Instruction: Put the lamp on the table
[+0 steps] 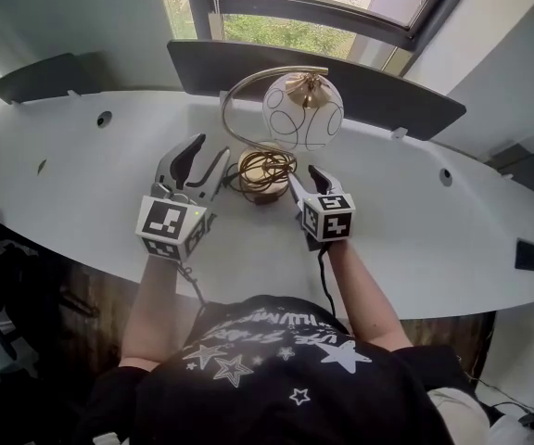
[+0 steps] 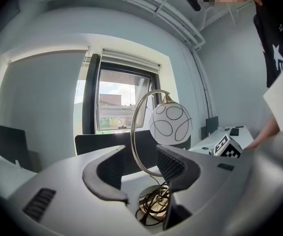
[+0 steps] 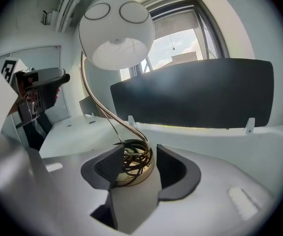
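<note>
Lamp (image 1: 302, 111) upright on table (image 1: 82, 174), mid-span near back edge. Left gripper (image 1: 209, 151) and right gripper (image 1: 306, 179) flank its base, jaws wide apart, gripping nothing.

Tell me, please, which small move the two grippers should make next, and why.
Probably draw both grippers straight back, away from the lamp. It already stands upright on its base on the white table, and the left gripper and the right gripper both have their jaws apart, pressing on nothing. The right one sits close to the base, so a slow retreat avoids knocking it.
</note>
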A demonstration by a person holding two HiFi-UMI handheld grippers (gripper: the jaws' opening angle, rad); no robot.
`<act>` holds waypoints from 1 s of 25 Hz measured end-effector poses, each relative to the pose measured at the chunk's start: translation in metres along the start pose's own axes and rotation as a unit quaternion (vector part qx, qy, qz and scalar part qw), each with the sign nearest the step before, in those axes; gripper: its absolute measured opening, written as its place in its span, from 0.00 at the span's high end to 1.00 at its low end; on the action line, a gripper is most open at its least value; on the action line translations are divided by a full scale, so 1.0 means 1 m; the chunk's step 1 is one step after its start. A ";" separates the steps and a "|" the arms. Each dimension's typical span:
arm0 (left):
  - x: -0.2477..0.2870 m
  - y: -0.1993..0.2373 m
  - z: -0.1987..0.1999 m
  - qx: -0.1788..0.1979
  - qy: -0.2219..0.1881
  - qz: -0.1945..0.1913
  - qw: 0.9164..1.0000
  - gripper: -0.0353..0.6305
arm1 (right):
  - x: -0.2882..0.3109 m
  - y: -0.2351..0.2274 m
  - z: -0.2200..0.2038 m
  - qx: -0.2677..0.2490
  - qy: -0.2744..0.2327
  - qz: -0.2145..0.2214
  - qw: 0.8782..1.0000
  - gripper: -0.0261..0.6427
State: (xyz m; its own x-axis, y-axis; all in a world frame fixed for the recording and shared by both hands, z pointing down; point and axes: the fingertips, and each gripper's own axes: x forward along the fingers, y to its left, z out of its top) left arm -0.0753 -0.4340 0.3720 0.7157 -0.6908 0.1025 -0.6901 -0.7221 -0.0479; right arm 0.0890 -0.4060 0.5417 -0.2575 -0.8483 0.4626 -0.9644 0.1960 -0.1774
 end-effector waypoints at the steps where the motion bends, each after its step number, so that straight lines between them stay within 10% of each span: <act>1: -0.004 -0.002 0.000 -0.005 0.001 0.004 1.000 0.67 | -0.004 0.003 0.003 0.005 -0.006 0.008 1.000 0.70; 16: -0.067 -0.096 0.001 0.022 0.026 0.013 0.999 0.67 | -0.097 0.025 0.034 0.002 -0.102 0.077 0.992 0.96; 25: -0.107 -0.156 -0.027 -0.041 0.036 0.060 0.997 0.67 | -0.154 0.034 0.001 -0.009 -0.081 0.128 0.988 0.96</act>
State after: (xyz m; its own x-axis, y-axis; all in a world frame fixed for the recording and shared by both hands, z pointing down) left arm -0.0473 -0.2464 0.3957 0.6207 -0.7649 0.1722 -0.7782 -0.6277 0.0165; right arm 0.0959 -0.2690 0.4631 -0.4824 -0.8370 0.2582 -0.8698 0.4229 -0.2541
